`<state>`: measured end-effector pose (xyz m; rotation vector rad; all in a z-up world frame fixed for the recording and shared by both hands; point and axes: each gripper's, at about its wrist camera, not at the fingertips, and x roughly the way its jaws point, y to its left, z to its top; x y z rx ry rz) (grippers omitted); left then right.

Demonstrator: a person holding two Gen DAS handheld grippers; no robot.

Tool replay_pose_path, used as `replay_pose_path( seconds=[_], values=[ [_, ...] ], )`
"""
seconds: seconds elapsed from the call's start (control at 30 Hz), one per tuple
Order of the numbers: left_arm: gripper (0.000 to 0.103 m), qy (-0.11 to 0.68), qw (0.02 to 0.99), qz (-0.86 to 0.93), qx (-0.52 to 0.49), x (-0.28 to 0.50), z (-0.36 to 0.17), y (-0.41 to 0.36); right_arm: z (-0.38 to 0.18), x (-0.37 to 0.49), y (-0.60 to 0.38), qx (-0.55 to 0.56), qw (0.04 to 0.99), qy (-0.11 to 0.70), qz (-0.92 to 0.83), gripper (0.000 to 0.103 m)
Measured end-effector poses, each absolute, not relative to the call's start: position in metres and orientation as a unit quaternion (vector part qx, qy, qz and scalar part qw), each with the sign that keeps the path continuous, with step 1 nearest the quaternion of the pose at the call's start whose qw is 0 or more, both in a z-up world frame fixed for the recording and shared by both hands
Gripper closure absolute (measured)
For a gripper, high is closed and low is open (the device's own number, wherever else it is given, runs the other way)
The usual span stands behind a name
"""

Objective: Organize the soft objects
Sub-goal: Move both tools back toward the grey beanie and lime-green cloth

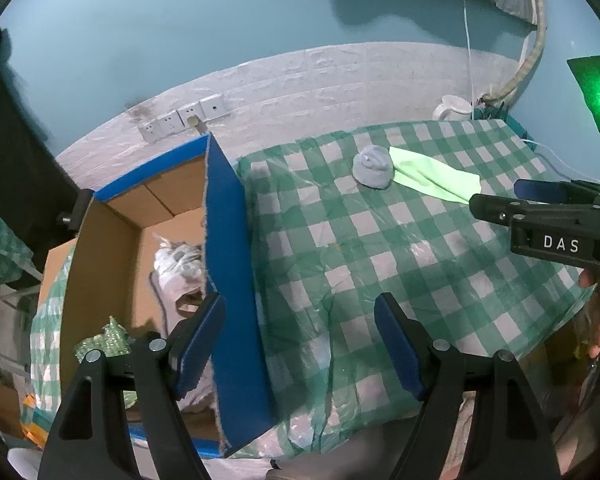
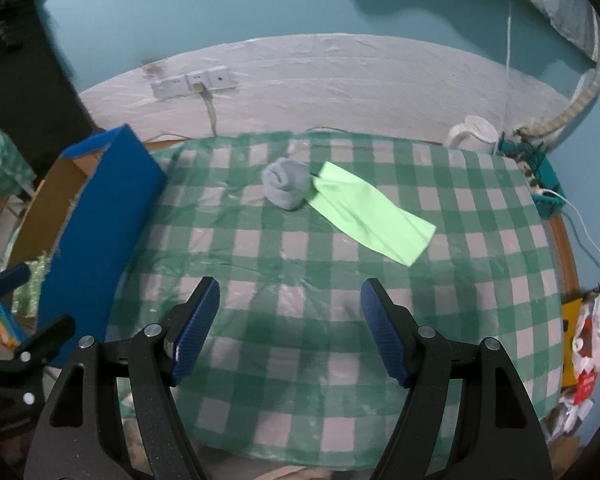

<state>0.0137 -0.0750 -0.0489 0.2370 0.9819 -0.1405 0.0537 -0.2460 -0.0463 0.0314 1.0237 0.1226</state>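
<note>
A rolled grey sock [image 2: 286, 190] lies at the far middle of the green-checked tablecloth [image 2: 300, 320], touching one end of a flat light-green cloth [image 2: 370, 216] that stretches to its right. In the left wrist view the grey sock [image 1: 373, 168] and green cloth [image 1: 436, 179] sit far ahead to the right. My left gripper [image 1: 300, 340] is open over the box's blue wall and the table's left edge, nothing between its fingers. My right gripper [image 2: 290, 328] is open above the near tablecloth, empty; it also shows as the right gripper [image 1: 496, 200] in the left wrist view.
A blue-sided cardboard box [image 1: 224, 264] stands at the table's left, with white crumpled items [image 1: 180, 264] inside. A white kettle [image 2: 474, 134] and a teal basket [image 2: 540, 176] sit at the far right corner. Wall sockets [image 2: 194, 80] are behind. Bags [image 2: 592, 340] hang off the right edge.
</note>
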Motion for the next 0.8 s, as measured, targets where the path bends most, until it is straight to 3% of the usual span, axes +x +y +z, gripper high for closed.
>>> replay_pose_path(
  seconds=[0.8],
  values=[
    [0.025, 0.514, 0.848, -0.084, 0.101, 0.083, -0.106, -0.122, -0.093, 0.123, -0.287, -0.021, 0.864, 0.500, 0.057, 0.029]
  ],
)
